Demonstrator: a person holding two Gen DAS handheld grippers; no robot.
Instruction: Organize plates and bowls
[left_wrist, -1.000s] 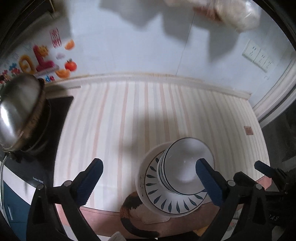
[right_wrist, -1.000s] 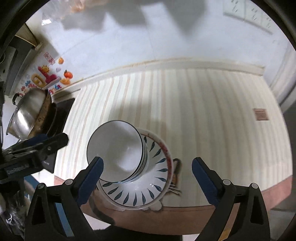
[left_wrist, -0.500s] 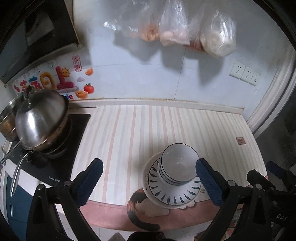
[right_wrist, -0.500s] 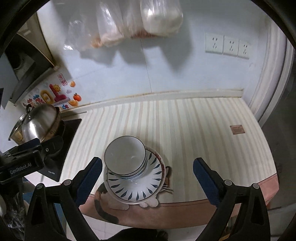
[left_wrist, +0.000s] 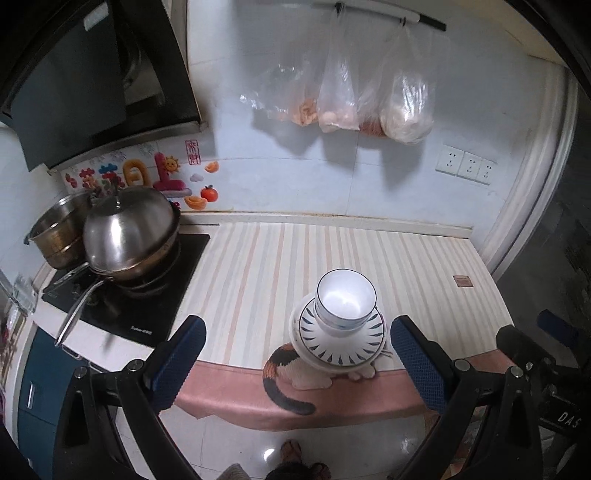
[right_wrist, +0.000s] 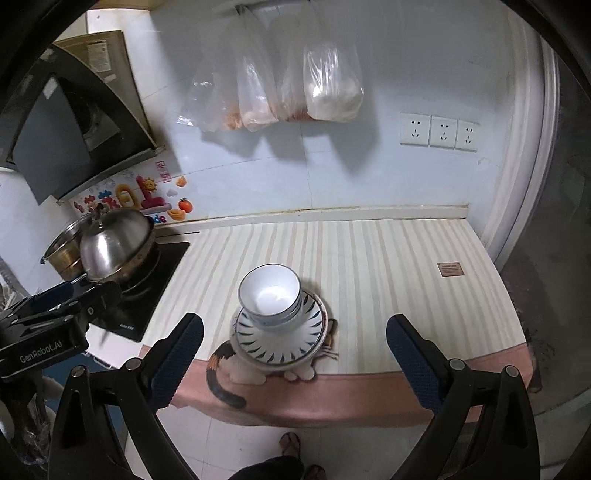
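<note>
Left gripper (left_wrist: 297, 352): jaws spread wide, nothing between them, held above the near edge of the counter. Right gripper (right_wrist: 295, 349): jaws likewise spread wide, holding nothing, also well clear of the crockery.

Bowls (left_wrist: 346, 303): stacked upright, white inside with a dark rim; count in the stack not clear, at least two. Seated on the plates (left_wrist: 341, 349).

Plates: stacked, top one white with a ring of dark leaf marks; exact count not clear. Placed near the front edge of the striped mat (left_wrist: 280, 258), over its printed cat (left_wrist: 282, 373).

Wok with domed steel lid (left_wrist: 127, 229): one, on the black hob (left_wrist: 144, 299) at far left. Steel pot (left_wrist: 59, 236): one, behind the wok.

Plastic bags (left_wrist: 343, 92): several, hung from a wall rail, contents pale and orange.

Wall sockets (right_wrist: 439, 132): three, in a row at right.
</note>
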